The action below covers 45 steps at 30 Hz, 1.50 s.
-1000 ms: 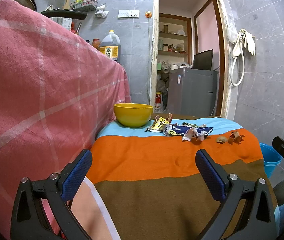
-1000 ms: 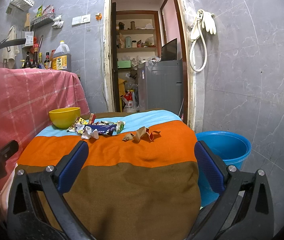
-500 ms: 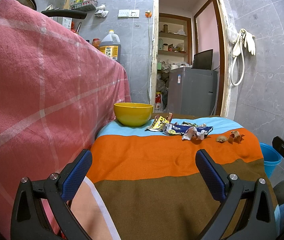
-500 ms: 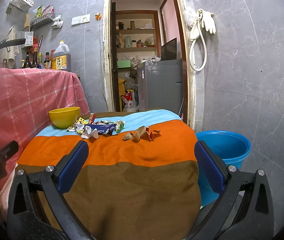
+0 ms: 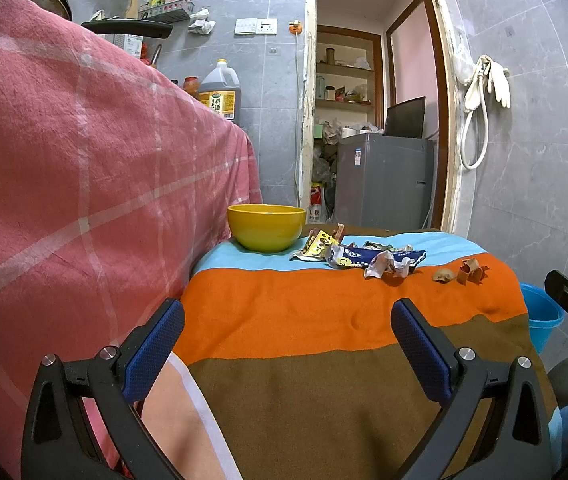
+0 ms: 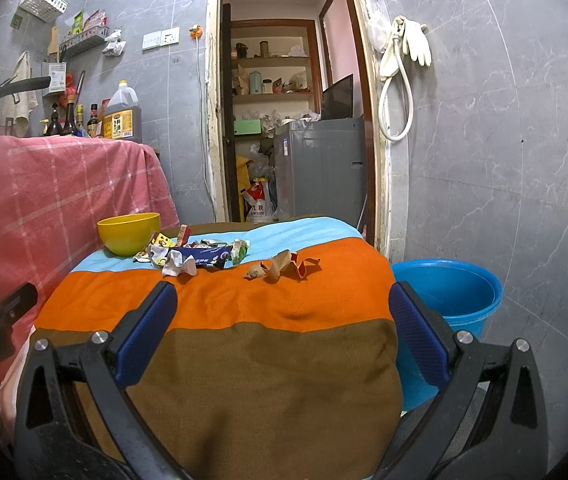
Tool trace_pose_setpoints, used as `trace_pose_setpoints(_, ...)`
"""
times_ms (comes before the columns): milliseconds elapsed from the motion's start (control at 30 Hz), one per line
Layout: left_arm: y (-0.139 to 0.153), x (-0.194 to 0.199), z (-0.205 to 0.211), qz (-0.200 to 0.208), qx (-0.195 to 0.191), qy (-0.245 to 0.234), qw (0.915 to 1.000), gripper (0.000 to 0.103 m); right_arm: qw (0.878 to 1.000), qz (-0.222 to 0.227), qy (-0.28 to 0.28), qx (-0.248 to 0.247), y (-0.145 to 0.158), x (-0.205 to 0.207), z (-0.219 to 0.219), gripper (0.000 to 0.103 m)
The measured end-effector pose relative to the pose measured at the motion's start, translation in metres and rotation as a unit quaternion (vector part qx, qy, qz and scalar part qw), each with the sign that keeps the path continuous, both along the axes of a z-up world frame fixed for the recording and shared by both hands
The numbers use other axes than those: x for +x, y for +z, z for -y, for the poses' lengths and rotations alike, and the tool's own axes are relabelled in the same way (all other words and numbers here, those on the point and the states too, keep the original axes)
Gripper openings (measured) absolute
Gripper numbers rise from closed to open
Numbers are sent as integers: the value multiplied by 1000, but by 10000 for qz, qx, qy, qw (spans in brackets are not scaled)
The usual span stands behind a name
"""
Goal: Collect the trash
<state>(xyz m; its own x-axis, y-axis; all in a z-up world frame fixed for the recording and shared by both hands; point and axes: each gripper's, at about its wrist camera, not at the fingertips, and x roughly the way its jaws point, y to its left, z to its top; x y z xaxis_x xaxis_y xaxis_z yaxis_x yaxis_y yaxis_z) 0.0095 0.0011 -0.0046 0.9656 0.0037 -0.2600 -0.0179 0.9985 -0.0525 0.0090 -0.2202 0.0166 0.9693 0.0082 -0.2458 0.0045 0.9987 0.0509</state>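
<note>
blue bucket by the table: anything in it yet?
Cannot tell. The right wrist view shows the blue bucket upright, with bare inner wall near the rim; its bottom is hidden.

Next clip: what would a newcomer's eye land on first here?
Probably the striped cloth in blue, orange and brown, with crumpled wrappers strewn along its far end beside a yellow bowl. Next, the blue bucket on the floor at the cloth's right edge, and the pink checked cloth draped high on the left. Both grippers, left and right, are open and empty.

Glossy plastic bowl (image 5: 266, 227), crinkled foil wrappers (image 5: 357, 256), matt woven cloth (image 5: 323, 320).
</note>
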Motion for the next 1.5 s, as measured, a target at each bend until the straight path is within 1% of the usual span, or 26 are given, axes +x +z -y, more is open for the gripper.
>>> trace_pose_setpoints(1267,-2,2,0,-35,21,6,10000,101,10000,-35,-5,26,-3,0,1,103)
trace_pose_setpoints(1400,-8,2,-1,-107,45,45,9999,101,10000,-82,-2,26,-4,1,2,103)
trace_pose_setpoints(1433,-16,5,1,-154,66,65,9998,101,9999,-103,-2,27,-6,0,2,103)
trace_pose_setpoints(1500,-19,7,1,-213,64,80,9997,101,9999,-153,-5,34,-9,2,3,103)
